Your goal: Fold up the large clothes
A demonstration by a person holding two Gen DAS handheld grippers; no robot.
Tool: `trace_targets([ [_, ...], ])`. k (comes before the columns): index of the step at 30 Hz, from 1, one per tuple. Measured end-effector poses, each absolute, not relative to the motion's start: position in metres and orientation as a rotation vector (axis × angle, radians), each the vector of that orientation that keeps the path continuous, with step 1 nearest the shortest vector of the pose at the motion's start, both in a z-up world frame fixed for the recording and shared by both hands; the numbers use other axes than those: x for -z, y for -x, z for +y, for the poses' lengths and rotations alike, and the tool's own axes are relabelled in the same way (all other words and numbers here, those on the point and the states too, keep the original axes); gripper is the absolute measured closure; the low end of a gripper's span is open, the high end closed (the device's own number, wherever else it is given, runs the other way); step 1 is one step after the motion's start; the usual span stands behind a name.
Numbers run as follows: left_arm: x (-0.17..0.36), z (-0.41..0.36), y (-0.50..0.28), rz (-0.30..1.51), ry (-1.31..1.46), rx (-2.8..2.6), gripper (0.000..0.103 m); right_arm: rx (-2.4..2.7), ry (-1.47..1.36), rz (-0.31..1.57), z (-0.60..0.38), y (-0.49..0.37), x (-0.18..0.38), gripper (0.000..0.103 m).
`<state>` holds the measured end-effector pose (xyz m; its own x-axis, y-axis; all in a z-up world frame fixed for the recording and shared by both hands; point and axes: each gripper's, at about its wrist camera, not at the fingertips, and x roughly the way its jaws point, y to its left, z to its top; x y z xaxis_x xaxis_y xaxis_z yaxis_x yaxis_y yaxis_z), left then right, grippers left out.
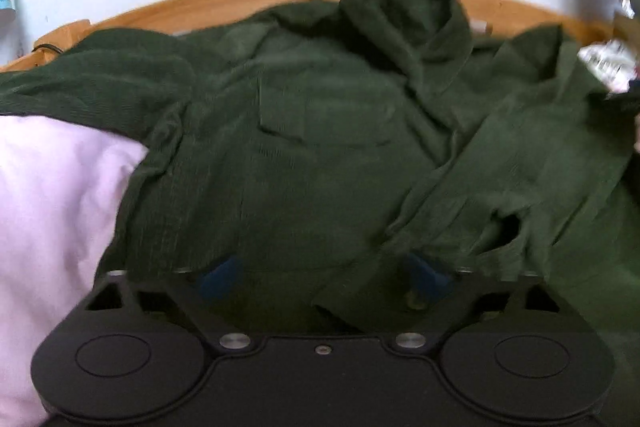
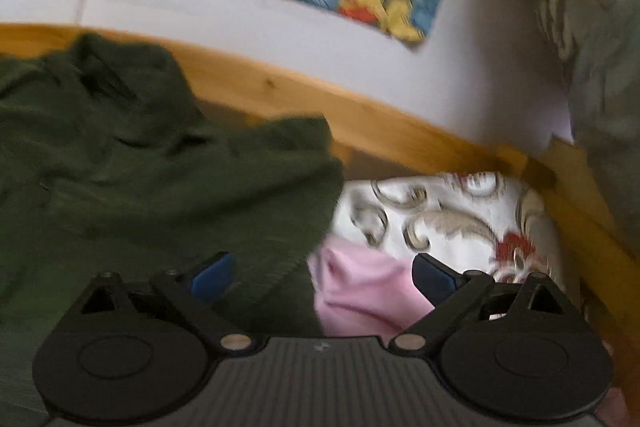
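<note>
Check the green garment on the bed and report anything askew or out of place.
The dark green garment lies crumpled rather than flat: its collar end is bunched up against the wooden bed frame, and one sleeve is folded loosely across the body with its cuff gaping. Both views are blurred, so I cannot judge damage.

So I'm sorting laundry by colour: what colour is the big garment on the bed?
Dark green garment, seen best in the left wrist view.
</note>
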<state>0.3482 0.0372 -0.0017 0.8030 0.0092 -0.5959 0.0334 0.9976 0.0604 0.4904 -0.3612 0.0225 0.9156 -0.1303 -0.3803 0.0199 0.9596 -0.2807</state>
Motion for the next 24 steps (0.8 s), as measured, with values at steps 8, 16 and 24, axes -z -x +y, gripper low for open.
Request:
trace_targets([
  [8, 0.01, 0.043, -0.355, 0.676, -0.134, -0.066, 0.036, 0.082, 0.248, 0.329, -0.364, -0.5, -0.032, 0.015],
  [16, 0.015, 0.042, -0.358, 0.68, -0.147, -0.089, 0.035, 0.215, 0.32, 0.467, -0.336, -0.572, -0.023, 0.011],
  [24, -0.01, 0.075, -0.333, 0.625, -0.002, -0.051, 0.018, 0.137, 0.262, 0.304, -0.336, -0.488, -0.027, 0.0],
])
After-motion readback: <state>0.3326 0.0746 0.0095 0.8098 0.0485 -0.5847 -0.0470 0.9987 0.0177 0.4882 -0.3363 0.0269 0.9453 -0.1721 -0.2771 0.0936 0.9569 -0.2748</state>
